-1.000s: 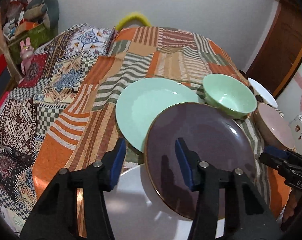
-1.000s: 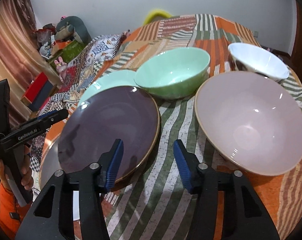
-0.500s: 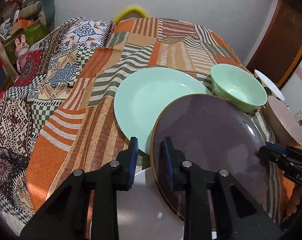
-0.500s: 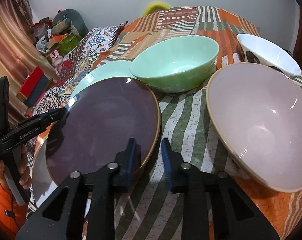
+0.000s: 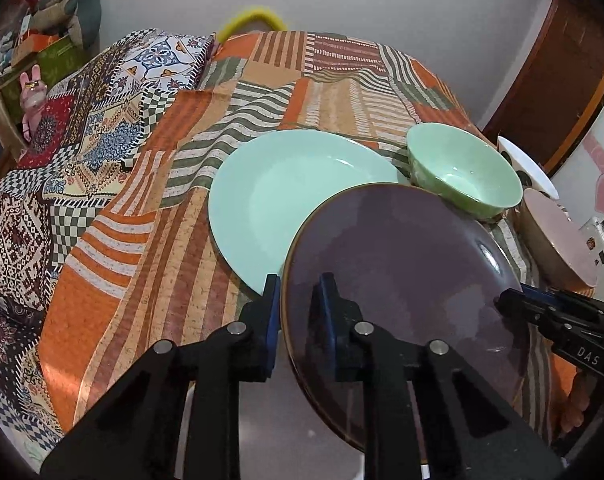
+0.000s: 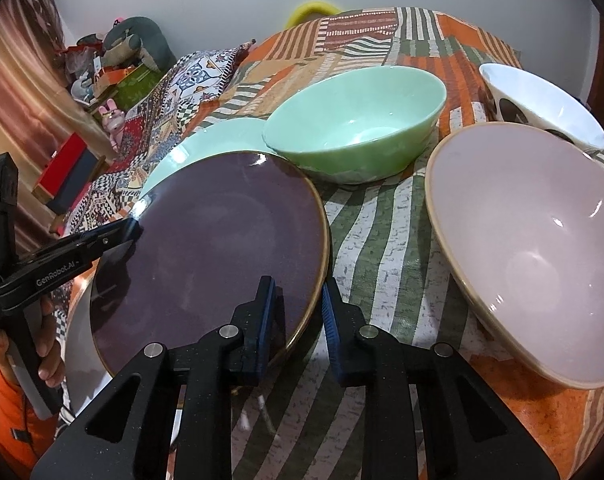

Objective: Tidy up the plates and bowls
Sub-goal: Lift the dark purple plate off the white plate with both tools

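Purple plate (image 5: 402, 280) is pinched at opposite rim edges by left claw (image 5: 295, 312) and right claw (image 6: 297, 308), steadying it for stacking onto the mint plate (image 5: 285, 192).

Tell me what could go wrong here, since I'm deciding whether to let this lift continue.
Both the left gripper and the right gripper pinch only the thin rim of the glossy dark purple plate, so it might slip or tilt. It overlaps the mint green plate and sits close to the mint green bowl, so a swing could knock either.
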A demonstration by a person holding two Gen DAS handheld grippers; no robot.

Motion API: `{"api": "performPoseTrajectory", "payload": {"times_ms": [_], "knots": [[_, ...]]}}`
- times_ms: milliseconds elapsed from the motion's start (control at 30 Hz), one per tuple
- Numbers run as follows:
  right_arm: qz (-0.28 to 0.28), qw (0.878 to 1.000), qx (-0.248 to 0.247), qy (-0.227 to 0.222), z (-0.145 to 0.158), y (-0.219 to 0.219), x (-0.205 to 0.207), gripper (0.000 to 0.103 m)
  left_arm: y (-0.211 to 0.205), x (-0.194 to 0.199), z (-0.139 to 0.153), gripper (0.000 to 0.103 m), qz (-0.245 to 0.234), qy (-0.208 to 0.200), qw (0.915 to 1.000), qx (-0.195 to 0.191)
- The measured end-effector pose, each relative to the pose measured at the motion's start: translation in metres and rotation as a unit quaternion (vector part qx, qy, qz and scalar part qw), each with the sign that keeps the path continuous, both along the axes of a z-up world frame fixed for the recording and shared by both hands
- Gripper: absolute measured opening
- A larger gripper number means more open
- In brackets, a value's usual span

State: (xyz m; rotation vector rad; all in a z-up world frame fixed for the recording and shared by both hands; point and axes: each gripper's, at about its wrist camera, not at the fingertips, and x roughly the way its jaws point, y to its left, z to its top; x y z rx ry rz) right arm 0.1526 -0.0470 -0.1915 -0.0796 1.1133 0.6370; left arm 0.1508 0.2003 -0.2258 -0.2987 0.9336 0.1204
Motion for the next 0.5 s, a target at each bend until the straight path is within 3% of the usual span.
{"api": "performPoseTrajectory", "payload": {"times_ms": [500], "knots": [[-0.007, 1.000, 0.017, -0.014, 0.020, -0.009, -0.008, 0.021, -0.012, -0.021, 0.017, 0.019, 0.011, -0.011, 0.9998, -0.011]]}}
